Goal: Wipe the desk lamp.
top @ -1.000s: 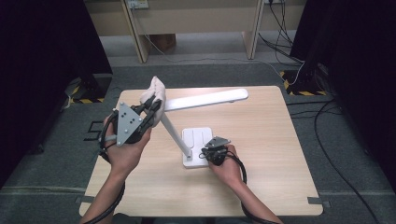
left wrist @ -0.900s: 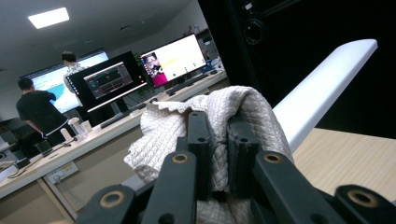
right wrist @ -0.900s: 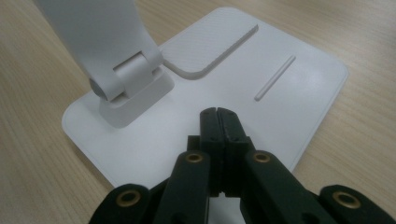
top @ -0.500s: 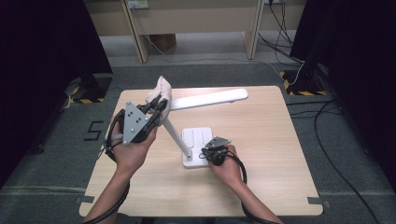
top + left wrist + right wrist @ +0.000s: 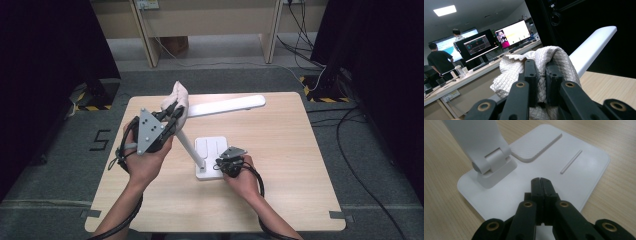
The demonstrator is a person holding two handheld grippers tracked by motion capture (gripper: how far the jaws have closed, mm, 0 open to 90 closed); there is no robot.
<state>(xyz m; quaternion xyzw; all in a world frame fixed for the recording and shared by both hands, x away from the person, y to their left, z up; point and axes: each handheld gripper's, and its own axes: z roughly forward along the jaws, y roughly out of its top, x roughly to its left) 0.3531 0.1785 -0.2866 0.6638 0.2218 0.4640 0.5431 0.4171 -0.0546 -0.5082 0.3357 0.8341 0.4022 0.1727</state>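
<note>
Left gripper [image 5: 172,111] pinches a white quilted cloth [image 5: 544,60] between nearly closed jaws, the cloth bunched at the lamp's elbow joint. From there the lamp head [image 5: 227,104], a long white bar, runs level, away to the right. Right gripper [image 5: 541,181], jaws fully together and holding nothing, presses its tips on the lamp base [image 5: 579,167], the arm hinge [image 5: 492,163] just left of them.

A lab or office workroom. A small wooden tabletop [image 5: 300,165] stands on grey carpet, flanked by black curtains [image 5: 45,60], with cables [image 5: 350,145] trailing across the floor and yellow-black hazard tape [image 5: 315,87] marking it. Beyond, a long desk [image 5: 474,75] carries lit computer monitors [image 5: 514,33], where two people [image 5: 439,62] stand under a ceiling light panel [image 5: 445,10].
</note>
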